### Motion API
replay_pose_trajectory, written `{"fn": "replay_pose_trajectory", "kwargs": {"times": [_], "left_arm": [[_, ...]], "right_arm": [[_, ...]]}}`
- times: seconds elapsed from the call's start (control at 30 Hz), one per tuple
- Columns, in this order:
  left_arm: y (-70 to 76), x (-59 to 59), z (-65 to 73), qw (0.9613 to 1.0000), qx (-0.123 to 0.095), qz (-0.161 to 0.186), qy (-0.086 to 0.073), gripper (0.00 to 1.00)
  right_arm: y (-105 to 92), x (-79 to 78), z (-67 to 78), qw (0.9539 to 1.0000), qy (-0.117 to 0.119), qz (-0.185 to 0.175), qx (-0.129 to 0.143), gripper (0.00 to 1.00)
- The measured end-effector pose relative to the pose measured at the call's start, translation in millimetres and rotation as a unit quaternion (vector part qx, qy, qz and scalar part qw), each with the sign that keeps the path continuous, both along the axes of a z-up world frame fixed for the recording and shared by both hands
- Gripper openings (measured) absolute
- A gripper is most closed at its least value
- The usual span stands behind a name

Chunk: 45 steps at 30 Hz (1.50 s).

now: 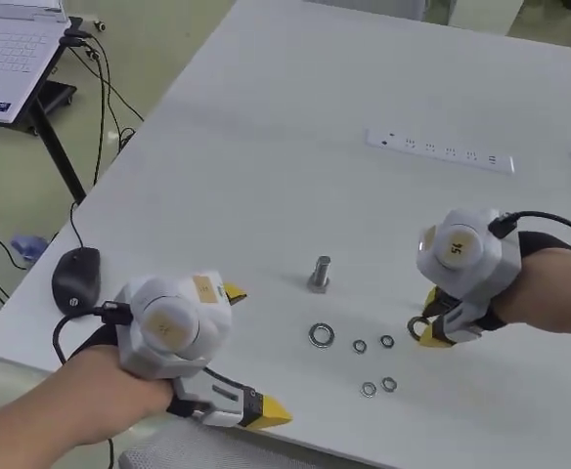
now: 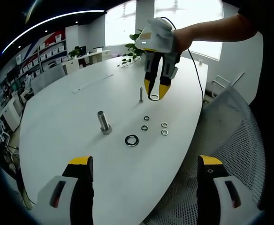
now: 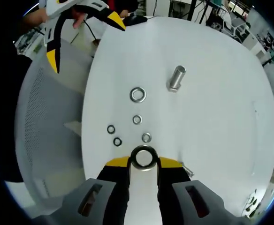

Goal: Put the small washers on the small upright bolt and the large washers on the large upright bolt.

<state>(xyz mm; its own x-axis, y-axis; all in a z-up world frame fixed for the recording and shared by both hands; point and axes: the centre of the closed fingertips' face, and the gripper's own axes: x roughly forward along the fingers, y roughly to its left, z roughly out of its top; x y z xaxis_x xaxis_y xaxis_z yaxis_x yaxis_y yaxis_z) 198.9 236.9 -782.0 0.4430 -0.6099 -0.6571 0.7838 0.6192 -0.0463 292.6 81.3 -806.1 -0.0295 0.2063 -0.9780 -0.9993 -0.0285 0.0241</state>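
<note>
**Left gripper (image 1: 253,352) spread at the table edge, right gripper (image 1: 428,330) clamped on a large washer (image 1: 417,328)**

Nearest the headset, the left gripper sits over the near edge of the white table (image 1: 266,147), gripped by a hand (image 1: 109,396). Its yellow-tipped jaws stand far apart with nothing between them, pointing across the table toward the washers.

Off to the right, the right gripper is closed on the large washer, pinched by its rim between the two yellow tips. Whether the washer touches the tabletop cannot be told. From the left gripper view, the held washer hangs just beside the small bolt (image 2: 140,93), a thin upright pin, and is not on it.

The large bolt (image 1: 321,274) stands upright near the middle of the table, bare, head down. A second large washer (image 1: 321,335) lies flat just in front of it, apart from it.

Four small washers (image 1: 360,346) lie flat in a loose cluster between that ring and the right gripper: two nearer the bolt, two nearer the table edge. None is on a bolt.

Farther back a white power strip (image 1: 440,151) lies on the table; a black mouse (image 1: 75,278) rests at its left edge.
</note>
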Motion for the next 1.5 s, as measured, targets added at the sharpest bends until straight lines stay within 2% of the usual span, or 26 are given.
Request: {"fn": "replay_pose_trajectory", "kwargs": {"times": [0.2,0.3,0.7,1.07,1.27,1.5], "left_arm": [[-1.5,-0.3,-1.1,1.0000,0.001,-0.002,0.000,0.92],[-2.8,-0.8,-1.5,1.0000,0.000,-0.003,0.000,0.92],[-1.6,-0.9,-2.3,1.0000,0.003,-0.001,-0.001,0.93],[0.6,1.0,-3.9,1.0000,0.003,0.003,-0.001,0.94],[0.6,5.9,0.5,0.9999,-0.005,0.008,-0.004,0.91],[2.7,5.4,-2.6,1.0000,0.000,0.005,-0.001,0.92]], "right_arm": [[10.1,9.6,8.8,1.0000,-0.002,0.005,0.001,0.21],[18.2,12.5,14.4,0.9999,0.004,0.009,0.006,0.21],[45.8,27.7,26.4,0.9995,-0.009,0.026,0.015,0.21],[73.0,41.9,27.2,0.9991,-0.013,0.033,0.024,0.21],[86.8,43.2,26.1,0.9989,-0.011,0.036,0.028,0.21],[99.8,48.4,23.2,0.9989,-0.010,0.036,0.030,0.21]]}}
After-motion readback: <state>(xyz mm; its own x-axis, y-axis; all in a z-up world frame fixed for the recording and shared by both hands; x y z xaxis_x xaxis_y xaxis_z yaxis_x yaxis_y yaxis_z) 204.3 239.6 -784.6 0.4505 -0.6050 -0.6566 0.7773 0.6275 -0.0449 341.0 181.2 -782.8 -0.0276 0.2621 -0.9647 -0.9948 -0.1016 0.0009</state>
